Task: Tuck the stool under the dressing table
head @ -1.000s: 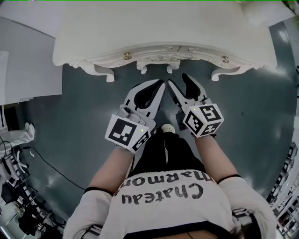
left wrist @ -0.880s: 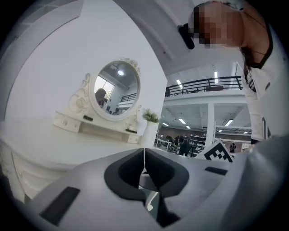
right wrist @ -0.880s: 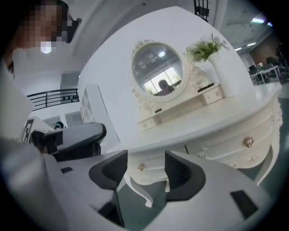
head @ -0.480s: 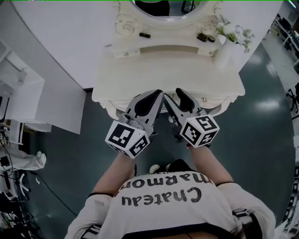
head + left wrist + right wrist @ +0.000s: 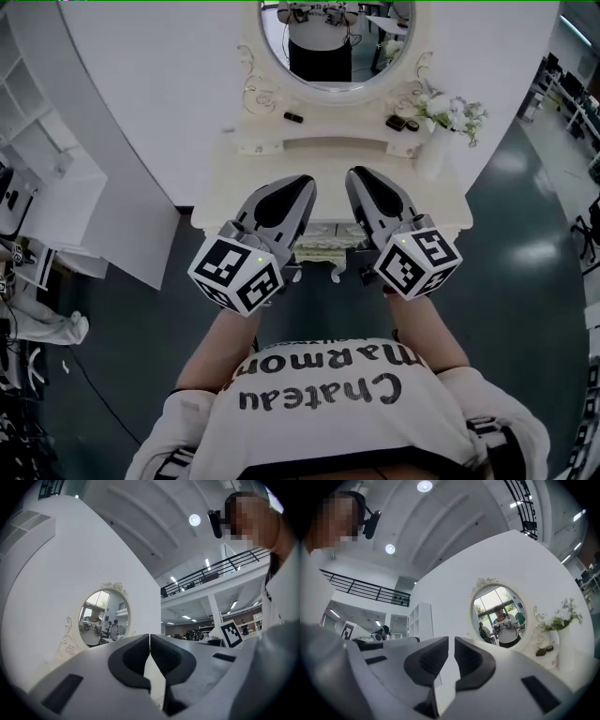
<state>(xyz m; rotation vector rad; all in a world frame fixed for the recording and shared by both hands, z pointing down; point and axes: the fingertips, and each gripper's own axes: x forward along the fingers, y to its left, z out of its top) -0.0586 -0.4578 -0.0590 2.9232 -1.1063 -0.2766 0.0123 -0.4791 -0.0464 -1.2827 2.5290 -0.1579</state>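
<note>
Bench [image 5: 225, 192] runs lengthwise left to right in the head view, front edge toward the person and mirror [image 5: 328, 42] at the far side, stool hidden in every view; left tongs [image 5: 305, 181] pressed together, empty, right tongs [image 5: 356, 176] just closing to a thin slit, empty, both over the bench's front edge.

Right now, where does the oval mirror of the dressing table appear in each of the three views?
Head view: oval mirror at the top centre, above the dressing table.
Left gripper view: oval mirror left of centre.
Right gripper view: oval mirror right of centre.
Shared landmark: the curved white wall behind it.
</note>
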